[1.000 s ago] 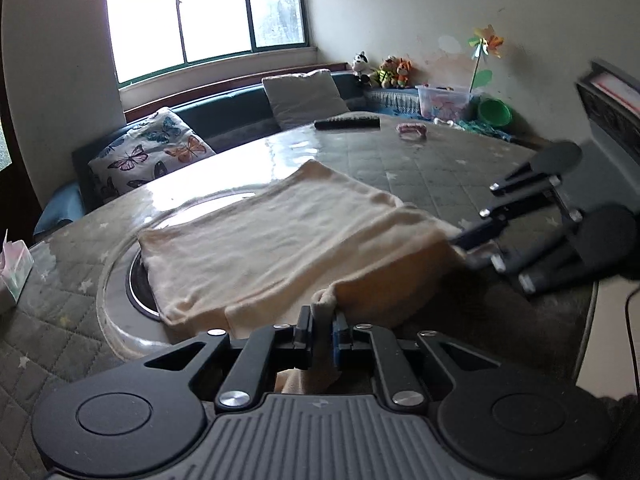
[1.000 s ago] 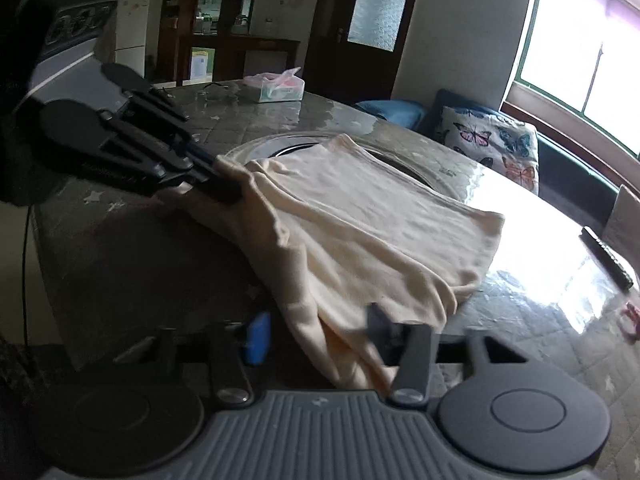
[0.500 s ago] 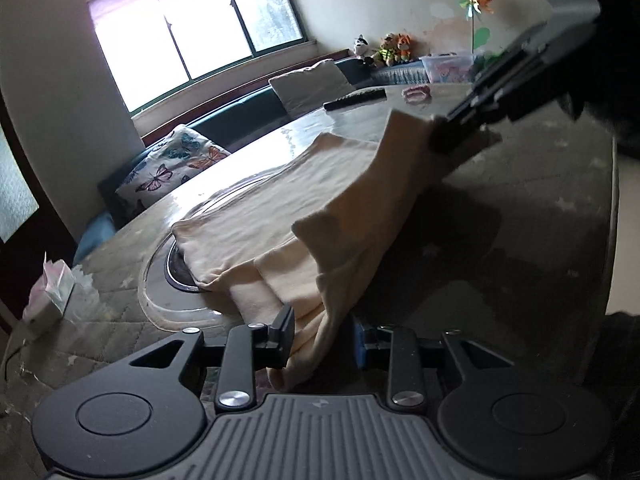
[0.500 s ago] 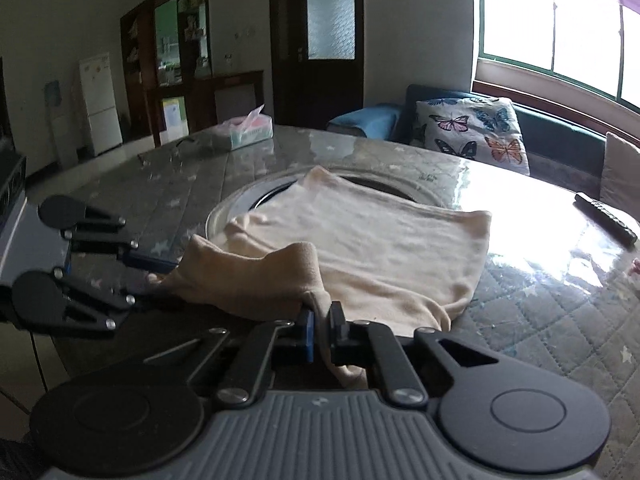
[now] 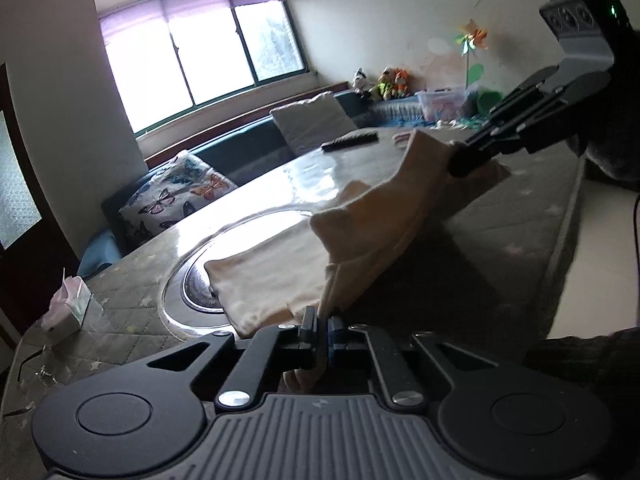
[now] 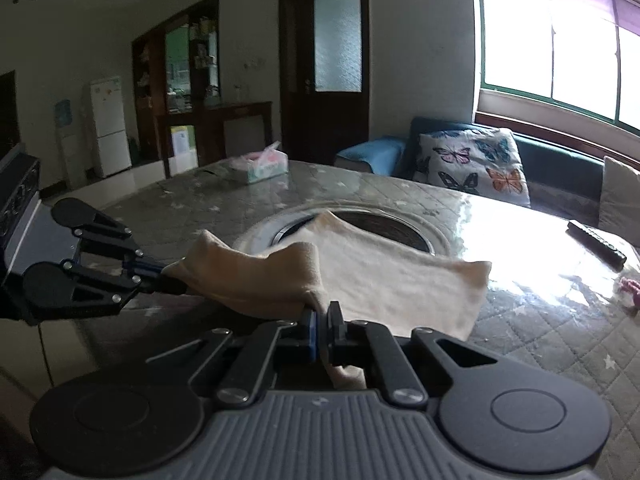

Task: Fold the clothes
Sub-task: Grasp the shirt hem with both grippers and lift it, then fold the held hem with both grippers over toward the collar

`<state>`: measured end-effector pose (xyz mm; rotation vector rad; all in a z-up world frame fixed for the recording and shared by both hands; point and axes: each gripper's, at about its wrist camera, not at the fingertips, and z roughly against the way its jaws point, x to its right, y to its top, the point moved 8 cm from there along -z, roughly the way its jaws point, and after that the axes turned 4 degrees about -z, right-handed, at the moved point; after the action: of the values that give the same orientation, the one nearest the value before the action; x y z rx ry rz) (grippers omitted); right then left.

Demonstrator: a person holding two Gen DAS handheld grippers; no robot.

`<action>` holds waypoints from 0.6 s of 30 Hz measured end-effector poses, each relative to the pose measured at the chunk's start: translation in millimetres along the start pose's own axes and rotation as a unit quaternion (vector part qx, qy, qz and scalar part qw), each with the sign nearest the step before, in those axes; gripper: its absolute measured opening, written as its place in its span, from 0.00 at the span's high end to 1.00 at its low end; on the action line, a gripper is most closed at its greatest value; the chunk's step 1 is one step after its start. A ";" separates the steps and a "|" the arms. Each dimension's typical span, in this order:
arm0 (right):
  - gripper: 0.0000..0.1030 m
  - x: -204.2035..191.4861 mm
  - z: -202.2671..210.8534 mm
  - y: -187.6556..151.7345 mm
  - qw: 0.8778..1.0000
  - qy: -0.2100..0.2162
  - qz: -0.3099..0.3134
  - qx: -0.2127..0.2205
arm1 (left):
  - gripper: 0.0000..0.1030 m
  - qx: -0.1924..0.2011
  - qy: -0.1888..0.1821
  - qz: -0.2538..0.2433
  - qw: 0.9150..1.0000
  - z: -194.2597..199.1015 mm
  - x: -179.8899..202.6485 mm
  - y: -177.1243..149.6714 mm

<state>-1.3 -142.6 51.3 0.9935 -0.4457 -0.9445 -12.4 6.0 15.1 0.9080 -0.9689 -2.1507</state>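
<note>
A cream garment [image 5: 280,272] lies partly over the round glass turntable [image 5: 176,300] on the quilted table [image 5: 500,240]. Its near edge is lifted off the table and hangs stretched between both grippers. My left gripper [image 5: 323,320] has its jaws closing, with the pads pinching one corner of the cloth. At the upper right of the left wrist view, my right gripper [image 5: 460,166] grips the other corner. In the right wrist view, the right gripper [image 6: 322,316] is shut on a fold of the garment [image 6: 380,272], and the left gripper [image 6: 176,280] holds the far corner at the left.
A tissue box [image 5: 68,308] [image 6: 264,166] stands near the table's far edge. A black remote [image 5: 350,141] [image 6: 596,240] and a small pink item [image 6: 630,286] lie toward the window side. A sofa with cushions [image 6: 472,164] runs behind the table.
Both grippers have risen with the garment's near edge, lifting it off the table. The right gripper shut on the cloth; the left let its jaws apart, then pinched the corner again.
</note>
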 end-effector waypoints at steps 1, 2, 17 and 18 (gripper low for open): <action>0.96 -4.7 9.0 -1.1 1.000 0.003 0.002 0.000 | 0.95 0.004 -0.002 0.001 1.000 9.3 2.8 2.1; 0.96 -9.9 18.8 -2.6 1.000 0.006 0.005 0.000 | 0.95 0.007 -0.001 0.003 1.000 18.4 4.9 4.4; 0.96 23.0 5.5 28.2 0.999 -0.017 -0.026 -0.011 | 0.95 0.018 0.033 0.031 0.999 -49.9 -38.3 53.8; 0.96 30.8 -4.1 32.7 0.999 -0.022 -0.027 -0.014 | 0.95 0.012 0.032 0.035 0.999 -63.0 -43.9 56.2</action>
<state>33.5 -159.3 74.6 0.9649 -0.4440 -1.0196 75.6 -16.7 43.4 0.9352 -0.9817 -2.0428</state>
